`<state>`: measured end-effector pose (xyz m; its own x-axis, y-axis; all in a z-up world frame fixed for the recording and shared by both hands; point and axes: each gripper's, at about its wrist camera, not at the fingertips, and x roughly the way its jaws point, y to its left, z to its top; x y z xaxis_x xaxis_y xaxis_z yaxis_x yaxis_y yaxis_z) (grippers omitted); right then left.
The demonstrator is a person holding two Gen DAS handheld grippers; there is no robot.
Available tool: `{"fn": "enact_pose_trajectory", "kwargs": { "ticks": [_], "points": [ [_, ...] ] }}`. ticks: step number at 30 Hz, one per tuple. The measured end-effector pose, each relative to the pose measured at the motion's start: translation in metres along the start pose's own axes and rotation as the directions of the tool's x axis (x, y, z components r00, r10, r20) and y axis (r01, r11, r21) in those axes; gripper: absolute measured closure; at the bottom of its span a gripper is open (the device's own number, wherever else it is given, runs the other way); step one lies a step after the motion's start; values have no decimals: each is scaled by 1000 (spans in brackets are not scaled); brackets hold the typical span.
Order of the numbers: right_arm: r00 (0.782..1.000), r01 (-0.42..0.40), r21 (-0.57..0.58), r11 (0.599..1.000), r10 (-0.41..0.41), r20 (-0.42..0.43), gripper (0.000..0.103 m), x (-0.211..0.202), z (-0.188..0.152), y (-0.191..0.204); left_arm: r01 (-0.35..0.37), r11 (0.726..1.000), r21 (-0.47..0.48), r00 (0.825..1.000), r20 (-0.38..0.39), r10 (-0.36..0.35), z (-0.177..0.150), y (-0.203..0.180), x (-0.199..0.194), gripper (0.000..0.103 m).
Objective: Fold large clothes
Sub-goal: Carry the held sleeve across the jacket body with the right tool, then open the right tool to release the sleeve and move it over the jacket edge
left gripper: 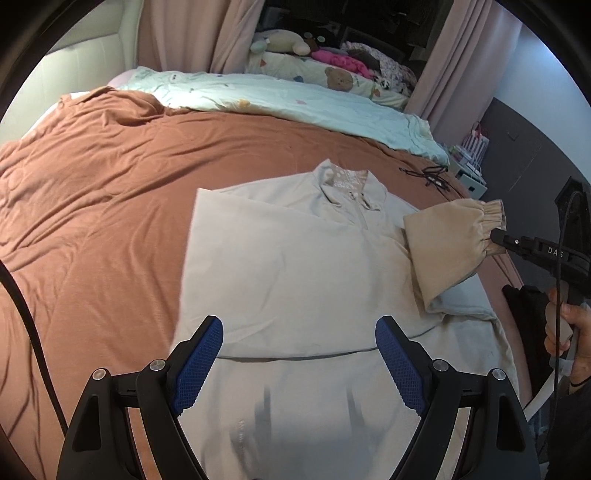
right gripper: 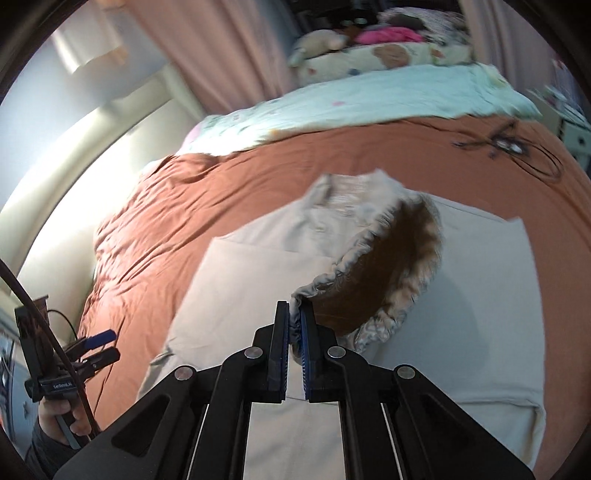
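One garment (left gripper: 295, 266): pale beige, smooth woven cloth, lying flat on the bed (left gripper: 110, 192), long axis running away from the left wrist view, collar (left gripper: 347, 184) at the far end, hem toward the camera. Short zip placket below the collar; collar lining patterned. One side is folded in along a straight edge. One sleeve (left gripper: 443, 251) is raised clear of the body, showing a tan inner face and a gathered elastic cuff (right gripper: 332, 273).

Right gripper (right gripper: 294, 325): blue ribbed pads pressed together, pinching the cuff edge; a hand (left gripper: 569, 332) holds its handle.
Left gripper (left gripper: 299, 365): two blue pads spread wide above the lower part of the garment, nothing between them.

Bed cover: one, rust-brown, quilted, creased.
Quilt (left gripper: 295, 99): one, light mint, small printed shapes, lying along the far edge of the bed.
Cord (left gripper: 428, 177): one black tangle on the cover, beyond the collar.
Curtains (left gripper: 229, 33): pinkish, behind the bed.
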<state>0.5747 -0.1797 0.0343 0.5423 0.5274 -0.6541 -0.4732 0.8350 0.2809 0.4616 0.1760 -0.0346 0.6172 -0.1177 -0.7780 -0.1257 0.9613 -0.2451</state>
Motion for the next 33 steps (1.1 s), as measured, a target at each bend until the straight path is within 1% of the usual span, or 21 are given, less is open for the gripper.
{"fn": "enact_pose_trajectory", "kwargs": {
  "ticks": [4,5,7,9,10,11,12,13,16,18,20,22,24,28,33],
  "points": [
    [999,-29,-78,996,27,-32,101,27,-1,46,-27,999,-22,1000,12,27,-1,18,-16,17],
    [999,-16,-100,995,12,-46,100,34,-1,56,-33,999,-29,999,14,33,-1,23,-18,17],
    [994,47,-129,991,-59,-91,99,57,-5,74,-46,998,-38,999,11,47,-2,31,-22,17],
    [988,33,-134,990,-52,-143,96,73,-9,85,-60,997,-45,998,6,60,-3,39,-23,17],
    [987,13,-133,991,-35,-160,83,80,-12,89,-64,997,-49,998,4,65,-3,42,-22,17],
    [987,-7,-129,992,-14,-162,51,83,-14,92,-68,996,-55,998,1,68,-4,45,-22,17],
    [988,-24,-122,992,4,-156,14,89,-11,90,-69,996,-59,998,-1,69,-5,48,-22,17],
    [989,-37,-109,993,20,-147,7,89,-12,88,-71,996,-62,997,-4,71,-6,49,-20,17],
    [988,-50,-64,997,40,-149,6,84,-11,66,-75,995,-64,997,-18,74,-7,52,-11,17],
    [989,-39,-43,998,32,-145,6,79,-10,51,-66,995,-72,998,-27,64,-7,51,-2,17],
    [991,3,-35,999,-8,-130,6,69,-9,24,-51,996,-73,998,-34,49,-8,47,8,17],
    [993,48,-44,998,-53,-108,6,53,-14,6,-40,997,-67,998,-46,37,-8,40,21,17],
    [991,92,-36,995,-95,-93,6,36,-22,-16,-27,998,-63,998,-60,23,-8,32,35,17],
    [985,153,7,988,-152,-85,6,5,-41,-58,2,998,-56,996,-87,-7,-5,14,68,17],
    [961,263,54,963,-257,-100,7,-15,-66,-110,27,999,-31,992,-124,-31,-1,-11,111,17]
  ]
}}
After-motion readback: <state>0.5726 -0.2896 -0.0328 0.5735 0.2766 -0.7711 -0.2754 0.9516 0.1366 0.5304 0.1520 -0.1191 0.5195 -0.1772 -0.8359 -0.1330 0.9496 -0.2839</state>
